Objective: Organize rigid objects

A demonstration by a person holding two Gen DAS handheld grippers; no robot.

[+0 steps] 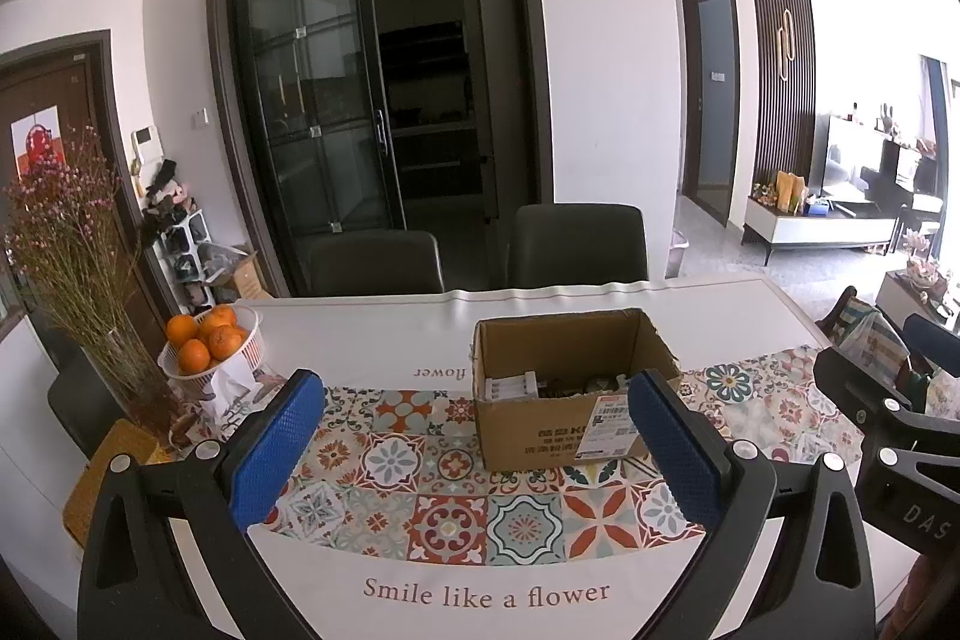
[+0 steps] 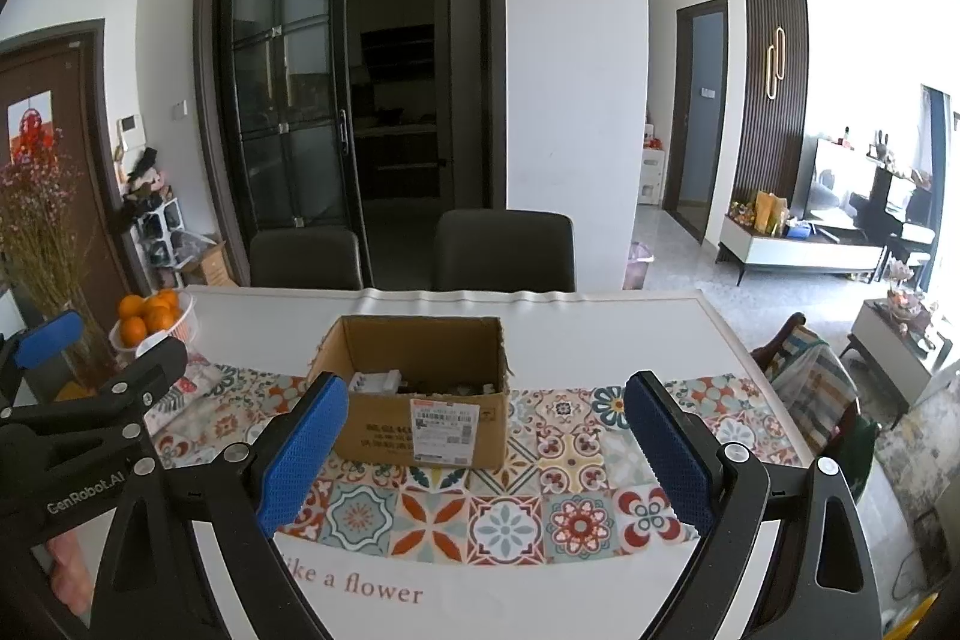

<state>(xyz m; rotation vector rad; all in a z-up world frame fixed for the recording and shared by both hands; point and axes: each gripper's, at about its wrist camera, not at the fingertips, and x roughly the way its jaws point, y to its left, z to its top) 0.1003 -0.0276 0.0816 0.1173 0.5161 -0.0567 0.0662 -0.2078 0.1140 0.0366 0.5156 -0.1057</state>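
An open cardboard box (image 1: 558,424) stands on the tiled runner in the middle of the table; it also shows in the right wrist view (image 2: 420,424). Inside lie a white ribbed item (image 1: 510,387) and several dark small items, partly hidden by the box walls. My left gripper (image 1: 477,451) is open and empty, held above the table short of the box. My right gripper (image 2: 483,451) is open and empty, also short of the box. The left gripper's body shows at the left of the right wrist view (image 2: 102,400).
A white basket of oranges (image 1: 207,340) and a vase of dried flowers (image 1: 66,244) stand at the table's left. Two dark chairs (image 1: 579,244) stand behind the far edge. A chair with a striped cushion (image 2: 810,376) is at the right.
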